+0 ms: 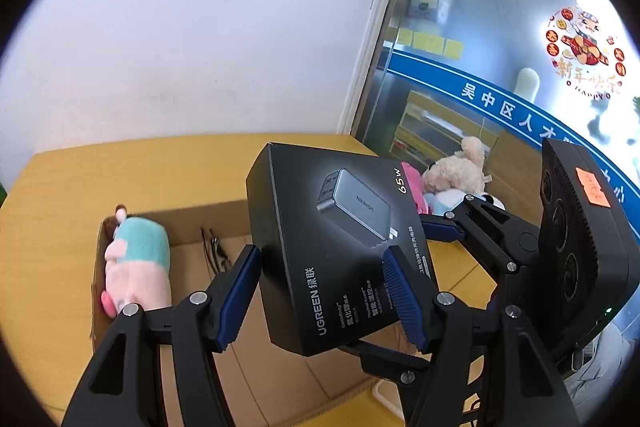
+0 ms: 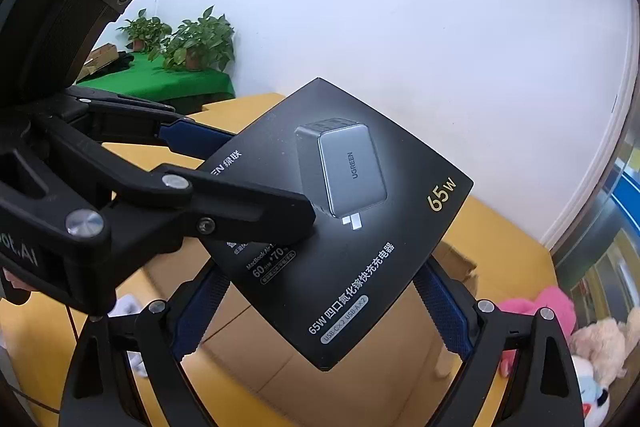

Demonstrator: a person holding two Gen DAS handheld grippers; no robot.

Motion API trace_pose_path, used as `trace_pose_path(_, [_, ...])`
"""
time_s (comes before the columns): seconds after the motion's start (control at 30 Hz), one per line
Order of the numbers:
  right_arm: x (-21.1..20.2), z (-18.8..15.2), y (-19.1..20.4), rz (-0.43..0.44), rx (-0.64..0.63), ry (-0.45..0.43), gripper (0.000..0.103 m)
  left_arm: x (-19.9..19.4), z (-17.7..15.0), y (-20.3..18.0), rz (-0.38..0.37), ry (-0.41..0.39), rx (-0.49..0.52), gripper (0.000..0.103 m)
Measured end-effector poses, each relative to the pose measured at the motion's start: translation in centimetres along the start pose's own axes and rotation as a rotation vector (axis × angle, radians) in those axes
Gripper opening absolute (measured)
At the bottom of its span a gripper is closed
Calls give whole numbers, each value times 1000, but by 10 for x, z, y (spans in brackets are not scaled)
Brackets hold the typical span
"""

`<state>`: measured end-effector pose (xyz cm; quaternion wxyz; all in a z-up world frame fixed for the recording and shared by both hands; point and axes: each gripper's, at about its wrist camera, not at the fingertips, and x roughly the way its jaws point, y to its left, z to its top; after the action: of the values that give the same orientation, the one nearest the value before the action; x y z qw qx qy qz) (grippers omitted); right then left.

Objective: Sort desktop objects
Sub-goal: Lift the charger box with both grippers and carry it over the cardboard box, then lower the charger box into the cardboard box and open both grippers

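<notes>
Both claws clamp the charger box; only left view shows the pink plush.

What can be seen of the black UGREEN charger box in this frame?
The black cardboard UGREEN charger box is flat and rectangular, closed, with a grey charger printed on its face, gold "65W" and white Chinese text. It is held tilted in the air above an open brown cardboard carton on the yellow table. Both grippers grip it: the left gripper clamps its two opposite side edges with blue ribbed pads, and the right gripper clamps the other pair of sides.
</notes>
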<state>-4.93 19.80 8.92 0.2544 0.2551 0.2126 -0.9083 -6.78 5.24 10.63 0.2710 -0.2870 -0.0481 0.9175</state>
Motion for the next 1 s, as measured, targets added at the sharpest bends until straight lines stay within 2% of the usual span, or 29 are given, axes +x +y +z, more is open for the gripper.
trace_pose_path(0.1, [15, 12, -23, 17, -3, 5, 92, 20, 16, 10, -10, 0, -15, 63])
trace_pose_path(0.2, [31, 16, -45, 31, -11, 22, 92, 40, 26, 16, 11, 5, -22, 63])
trace_pose_path(0.3, [54, 18, -65, 38, -23, 59, 92, 66, 36, 22, 19, 30, -31, 63])
trace_pose_path(0.43, [93, 10, -98, 104, 8, 116, 93, 110, 43, 36, 10, 90, -72, 63])
trace_pose_path(0.47, [107, 6, -107, 114, 2, 141, 93, 120, 42, 40, 30, 104, -86, 63])
trace_pose_path(0.63, [162, -13, -135, 163, 28, 246, 93, 178, 32, 63, 19, 199, -148, 63])
trace_pose_path(0.8, [219, -43, -157, 226, 76, 387, 92, 234, 13, 77, 24, 312, -194, 62])
trace_pose_path(1.0, [265, -71, -178, 277, 131, 532, 92, 276, -6, 88, -8, 406, -266, 62])
